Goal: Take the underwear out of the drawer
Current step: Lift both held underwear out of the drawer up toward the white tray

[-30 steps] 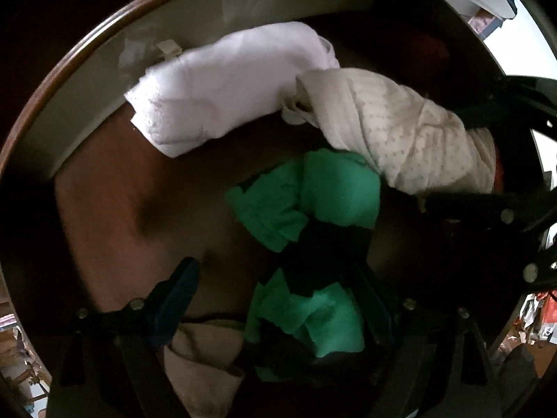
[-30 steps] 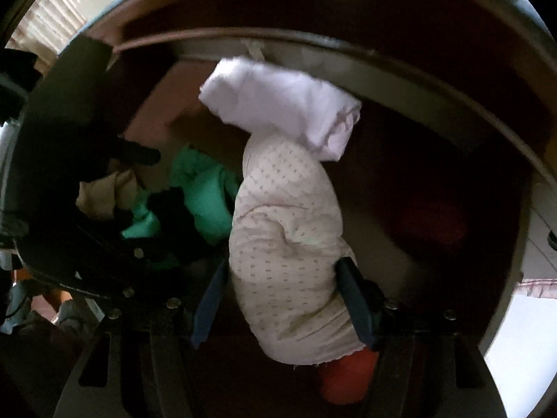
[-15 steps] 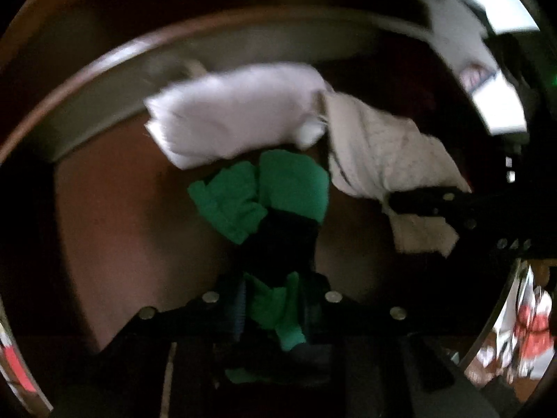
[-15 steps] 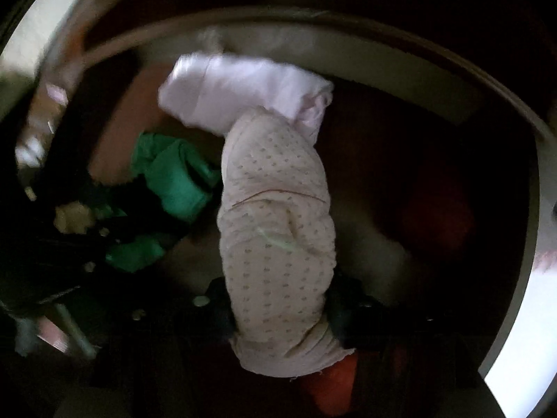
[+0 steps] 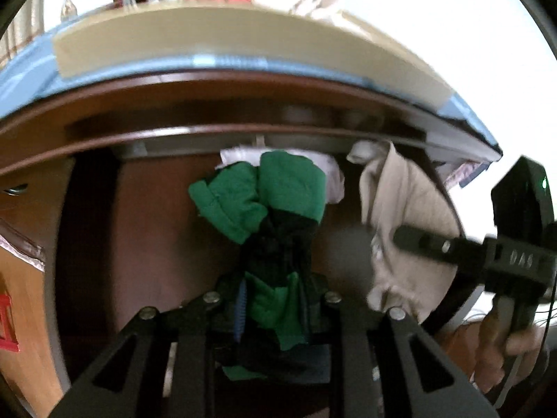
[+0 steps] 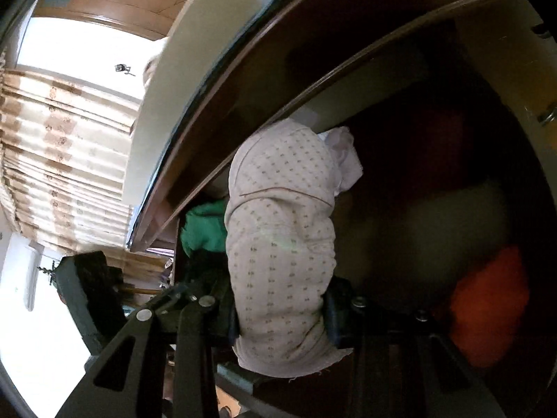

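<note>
Green underwear (image 5: 278, 188) clamped in left gripper (image 5: 275, 299); dotted underwear (image 6: 282, 244) in right gripper (image 6: 278, 310); white cloth (image 5: 330, 170) behind

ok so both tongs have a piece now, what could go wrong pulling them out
1. The dotted beige underwear in the right tongs reaches up under the dark drawer frame and may snag there.
2. Its top touches the white garment, which may be dragged along.
3. The green-and-black underwear bunches loosely from the left tongs and might slip.

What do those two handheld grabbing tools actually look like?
Both are matte black plastic. The left tool has angular finger arms with cut-outs, silver screws and a blue ribbed pad. The right tool is a black bar with raised lettering, a boxy housing and a green light.
</note>
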Demonstrator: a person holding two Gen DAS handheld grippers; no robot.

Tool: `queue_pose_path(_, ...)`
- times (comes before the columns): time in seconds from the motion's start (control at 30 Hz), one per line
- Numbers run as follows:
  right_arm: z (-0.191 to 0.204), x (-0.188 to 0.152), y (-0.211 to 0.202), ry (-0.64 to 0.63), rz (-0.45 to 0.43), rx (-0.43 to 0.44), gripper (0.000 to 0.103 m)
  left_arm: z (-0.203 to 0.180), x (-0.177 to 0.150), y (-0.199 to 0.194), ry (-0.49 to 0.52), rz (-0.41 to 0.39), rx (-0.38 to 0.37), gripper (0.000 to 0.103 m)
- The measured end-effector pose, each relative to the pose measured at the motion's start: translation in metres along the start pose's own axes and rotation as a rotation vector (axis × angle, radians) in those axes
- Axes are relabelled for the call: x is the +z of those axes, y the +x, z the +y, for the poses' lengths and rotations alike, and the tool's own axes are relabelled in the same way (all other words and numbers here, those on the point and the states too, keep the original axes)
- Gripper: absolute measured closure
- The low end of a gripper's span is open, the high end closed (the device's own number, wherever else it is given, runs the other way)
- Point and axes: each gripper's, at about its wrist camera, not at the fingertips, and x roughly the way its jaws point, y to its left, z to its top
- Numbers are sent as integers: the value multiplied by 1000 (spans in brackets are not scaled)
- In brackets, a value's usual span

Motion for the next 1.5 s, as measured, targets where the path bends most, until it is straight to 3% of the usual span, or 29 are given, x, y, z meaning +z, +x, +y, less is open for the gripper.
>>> queue_pose_path(0.53, 60, -30, -67, -168, -178, -49, 63, -23, 10, -56, 10, -160, -45, 81)
queue_pose_path(1.1, 113, -8, -99, -271, -282, -74, 63, -46, 36, -92, 47, -294, -70, 81)
queue_pose_path(1.5, 134, 8, -116, -316, -347, -80, 63, -70, 61, -108, 117, -352, -23, 82)
